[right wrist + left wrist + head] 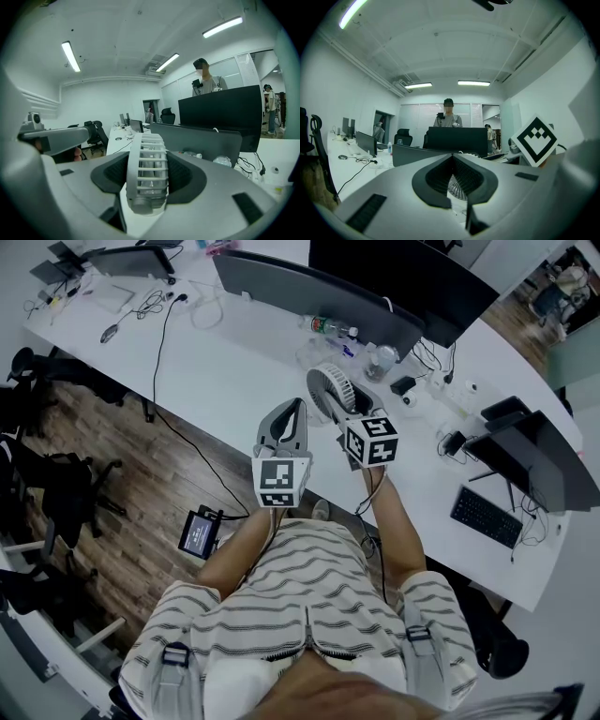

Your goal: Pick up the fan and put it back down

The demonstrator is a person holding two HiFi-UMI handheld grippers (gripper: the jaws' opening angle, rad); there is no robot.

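Note:
A small round white fan with a slatted grille is over the near part of the white desk. My right gripper is shut on it. In the right gripper view the fan stands edge-on, upright, pinched between both jaws. Whether it rests on the desk or hangs just above it I cannot tell. My left gripper is close to the fan's left side, jaws together with nothing held. In the left gripper view, the fan's grille shows through the opening behind the joined tips.
A long dark monitor stands just behind the fan, with a water bottle and cables near it. At the right are a second monitor and a keyboard. A person stands beyond the monitors. Office chairs are left of the desk.

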